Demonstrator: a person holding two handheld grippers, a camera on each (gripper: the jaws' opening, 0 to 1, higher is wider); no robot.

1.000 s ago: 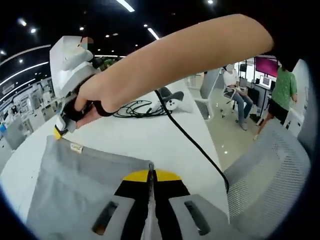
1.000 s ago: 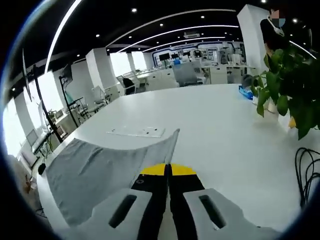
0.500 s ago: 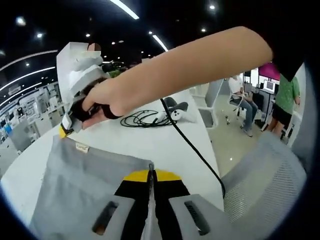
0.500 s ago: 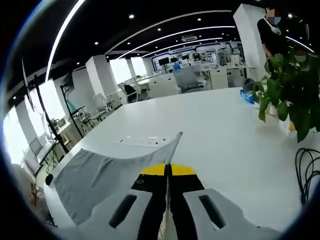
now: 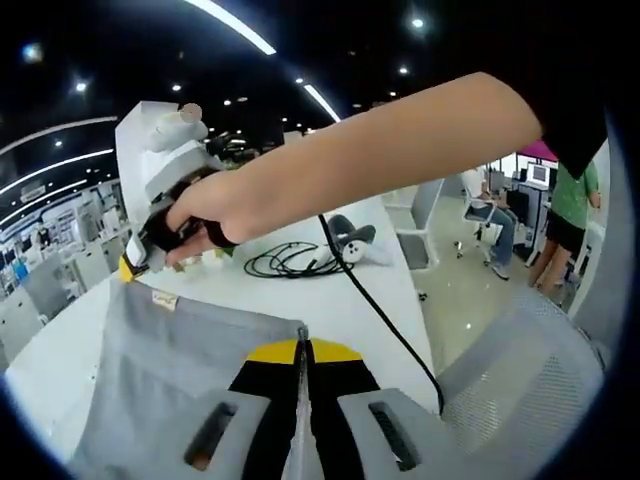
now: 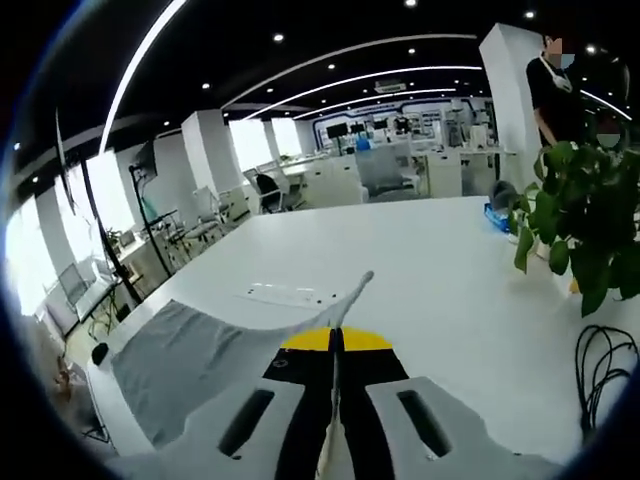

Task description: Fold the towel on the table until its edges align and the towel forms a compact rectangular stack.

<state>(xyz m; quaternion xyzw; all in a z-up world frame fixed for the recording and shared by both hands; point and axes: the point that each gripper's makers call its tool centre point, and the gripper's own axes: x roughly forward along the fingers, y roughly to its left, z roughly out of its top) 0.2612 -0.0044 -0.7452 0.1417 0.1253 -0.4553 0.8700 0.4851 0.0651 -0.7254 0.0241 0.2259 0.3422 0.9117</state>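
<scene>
While we've both claws clamped on cloth, the fold is mid-carry, as we judge it.

L claw: left gripper (image 5: 301,345) has jaws pressed together on a corner of the towel (image 5: 170,360); cloth edge runs up betw. the yellow tips.
R claw: right gripper (image 6: 337,335) has jaws closed tight on another towel corner, which peaks just above the tips. In left gripper view it sits at far left in the person's hand (image 5: 205,205), tip at the towel's tagged corner.
Towel: grey, held up by two corners along one edge, sagging betw. them; rest drapes down to the table (image 6: 440,270) near its edge.
Progress: we reckon approx. early-mid. Grasp + lift done. Left: carry the held edge over to the opposite one, lay flat, align, then fold again to a compact stack. No finished fold visible yet.
Count: 1 towel, 2 grippers, 1 table.
Beyond, left gripper view: 1 black cable (image 5: 290,262) coil on the table, 1 white controller (image 5: 352,240) beside it, mesh chair (image 5: 530,370) at the right.
Beyond, right gripper view: 1 plant (image 6: 580,225) at the right, 1 flat white strip (image 6: 290,293) on the table past the towel.
</scene>
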